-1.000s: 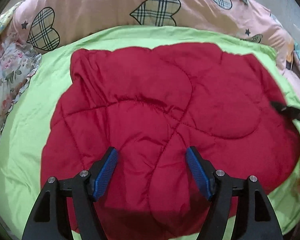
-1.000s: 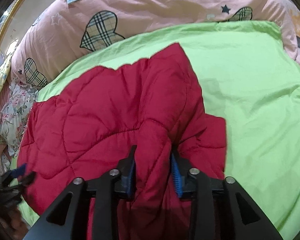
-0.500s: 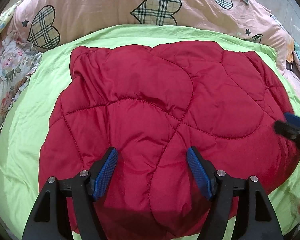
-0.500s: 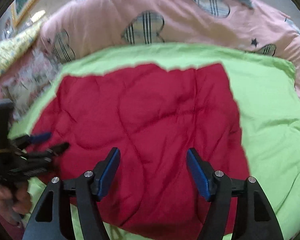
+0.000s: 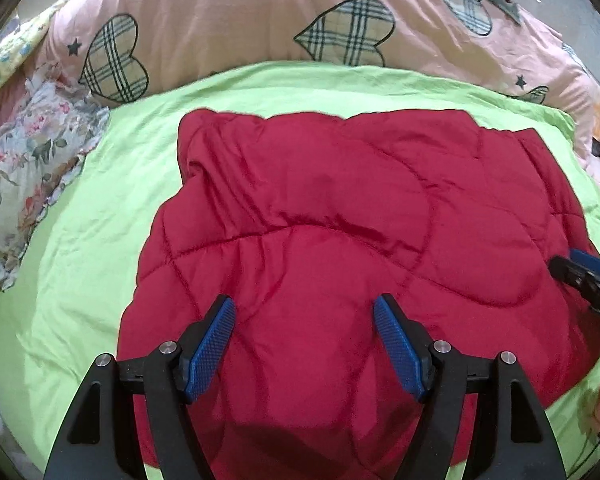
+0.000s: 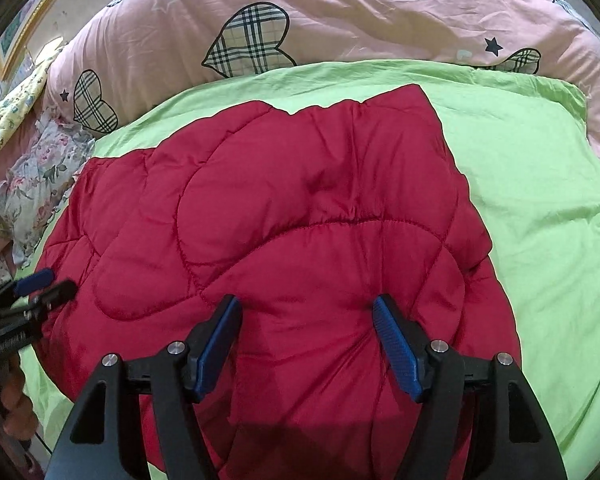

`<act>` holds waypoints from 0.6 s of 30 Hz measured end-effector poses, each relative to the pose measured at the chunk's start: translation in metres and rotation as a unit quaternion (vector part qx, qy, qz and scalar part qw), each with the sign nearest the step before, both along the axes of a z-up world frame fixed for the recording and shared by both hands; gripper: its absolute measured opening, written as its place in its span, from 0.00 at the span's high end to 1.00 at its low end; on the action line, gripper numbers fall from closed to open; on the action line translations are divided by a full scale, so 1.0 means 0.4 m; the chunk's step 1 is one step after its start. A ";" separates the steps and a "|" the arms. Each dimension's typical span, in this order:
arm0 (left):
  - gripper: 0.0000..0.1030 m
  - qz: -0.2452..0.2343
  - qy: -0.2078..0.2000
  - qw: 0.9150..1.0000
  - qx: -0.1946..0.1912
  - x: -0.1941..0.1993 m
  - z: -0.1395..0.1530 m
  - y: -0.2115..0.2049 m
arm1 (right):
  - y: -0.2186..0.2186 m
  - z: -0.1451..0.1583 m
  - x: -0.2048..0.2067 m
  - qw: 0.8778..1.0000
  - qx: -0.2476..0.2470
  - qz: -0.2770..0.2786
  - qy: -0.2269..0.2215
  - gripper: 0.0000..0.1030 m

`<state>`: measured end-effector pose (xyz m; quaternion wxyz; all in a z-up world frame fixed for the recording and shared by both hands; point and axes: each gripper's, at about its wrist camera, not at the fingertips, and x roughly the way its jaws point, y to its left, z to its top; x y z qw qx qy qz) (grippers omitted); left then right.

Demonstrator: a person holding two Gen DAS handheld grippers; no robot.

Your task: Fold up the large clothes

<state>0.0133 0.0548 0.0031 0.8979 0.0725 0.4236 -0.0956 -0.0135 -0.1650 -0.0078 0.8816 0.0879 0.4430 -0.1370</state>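
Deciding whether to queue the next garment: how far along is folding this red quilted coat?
Looks done: the red quilted coat lies in a compact folded bundle on the green sheet. In hand: nothing; left gripper and right gripper are both open above it. Left: perhaps tidying the uneven far edge.

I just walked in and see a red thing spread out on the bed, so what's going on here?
A person is folding a red quilted jacket on a green sheet, with a two-finger gripper in each hand. The left gripper and the right gripper are both over the near edge of the jacket with their jaws apart, gripping nothing. The jacket lies in a flat bundle, with pink bedding behind it.
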 end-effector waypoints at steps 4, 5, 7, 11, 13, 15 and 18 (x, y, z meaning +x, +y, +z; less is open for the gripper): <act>0.29 -0.004 0.002 1.000 0.008 0.016 -0.019 -0.012 | -0.001 0.001 -0.004 1.000 0.001 0.000 0.000 0.31; 0.28 -0.004 0.002 1.000 0.011 0.018 -0.022 -0.015 | -0.001 0.004 -0.003 1.000 0.003 -0.001 0.002 0.31; 0.28 -0.006 0.002 1.000 0.012 0.025 -0.028 -0.019 | 0.002 0.022 -0.002 1.000 0.007 -0.002 -0.002 0.31; 0.28 -0.006 0.002 1.000 0.013 0.041 -0.029 -0.024 | 0.023 0.056 0.016 1.000 -0.002 0.014 -0.019 0.31; 0.27 -0.007 0.002 1.000 0.015 0.046 -0.028 -0.027 | 0.022 0.048 0.041 1.000 -0.008 0.016 -0.009 0.31; 0.27 -0.007 0.002 1.000 0.014 0.051 -0.030 -0.027 | 0.013 0.019 0.063 1.000 -0.012 0.012 0.009 0.29; 0.27 -0.007 0.002 1.000 0.015 0.056 -0.037 -0.030 | 0.003 -0.014 0.075 1.000 -0.013 0.012 0.015 0.27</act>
